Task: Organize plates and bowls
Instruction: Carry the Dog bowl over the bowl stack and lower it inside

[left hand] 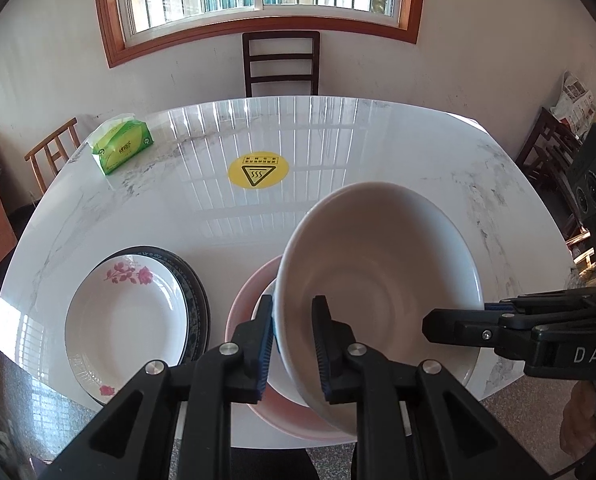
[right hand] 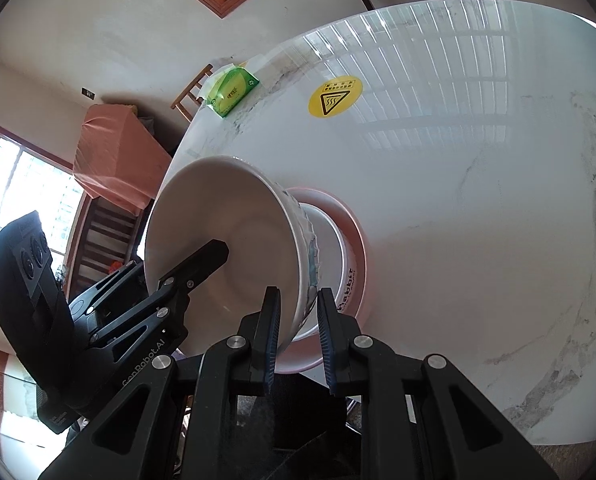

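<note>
On the white marble table [left hand: 146, 208], a green tissue pack [left hand: 122, 146] lies at the far left corner and a yellow heat sticker [left hand: 258, 169] marks the centre. At near left, a flowered plate [left hand: 122, 320] rests on a dark-rimmed plate [left hand: 196, 292], the pair already stacked.

Just to their right, the left gripper [left hand: 294, 344] clamps the near rim of a large white bowl [left hand: 378, 272], one finger outside the wall and one inside. The bowl is tilted and held over a small bowl [left hand: 264, 300], which sits in a pink plate [left hand: 238, 312]. Whether the big bowl's base touches the small one cannot be told.

Farther right, the right gripper [right hand: 296, 332] straddles the opposite side of the same rim, its pads [right hand: 272, 320] close on either side of the wall; it appears to be gripping the bowl, though firm contact is hard to confirm. Its own camera shows the bowl's patterned outer wall and lettering on the small bowl beneath.

The step in hand looks like nesting the big bowl into the stack. Doing it well likely means levelling the rim first, with both grippers moving together, then centring it over the small bowl and lowering slowly. Glazed ceramic is slick and heavy, so one side releasing before the base is seated could let it tip or chip.
</note>
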`<state>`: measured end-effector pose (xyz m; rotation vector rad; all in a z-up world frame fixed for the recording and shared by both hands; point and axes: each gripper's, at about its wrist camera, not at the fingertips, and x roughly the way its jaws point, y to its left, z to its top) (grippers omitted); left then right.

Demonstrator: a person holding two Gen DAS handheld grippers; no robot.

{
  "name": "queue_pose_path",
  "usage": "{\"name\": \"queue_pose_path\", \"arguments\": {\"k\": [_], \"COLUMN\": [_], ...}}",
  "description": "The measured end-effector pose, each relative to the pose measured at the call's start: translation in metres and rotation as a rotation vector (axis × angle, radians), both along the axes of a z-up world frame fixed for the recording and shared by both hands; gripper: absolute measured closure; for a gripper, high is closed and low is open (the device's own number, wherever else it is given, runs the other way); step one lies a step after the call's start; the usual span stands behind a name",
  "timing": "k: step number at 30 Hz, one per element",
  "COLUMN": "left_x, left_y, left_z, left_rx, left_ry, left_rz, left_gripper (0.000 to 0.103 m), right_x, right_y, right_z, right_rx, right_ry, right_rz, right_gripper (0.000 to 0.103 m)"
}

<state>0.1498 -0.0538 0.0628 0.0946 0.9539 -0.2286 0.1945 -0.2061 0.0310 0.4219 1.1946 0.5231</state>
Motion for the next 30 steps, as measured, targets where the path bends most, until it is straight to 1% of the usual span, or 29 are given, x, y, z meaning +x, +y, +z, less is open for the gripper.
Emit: {"name": "queue_pose_path", "arguments": {"k": [9, 23, 30], "left_x": [-0.002, 0.004, 0.009], "left_y": [0.0, 0.0, 0.003], "left_z": [-0.006, -0.016, -0.026], "left_rx": [-0.003, -0.009, -0.016], "left_ry": [0.029, 0.066, 0.097], "left_rz": [-0.003, -0.001, 0.009], "left_gripper": [0.083, 0.082, 0.083], "right_x": [-0.002, -0.002, -0.002], "right_y": [0.004, 0.007, 0.008], "right_z": [-0.005, -0.01, -0.012], "right_rx": [-0.002, -0.008, -0.012], "right_ry": [0.017, 0.024, 0.032], "right_rz": [0.003, -0.005, -0.006], "right_gripper": [0.084, 0.084, 0.083]}}
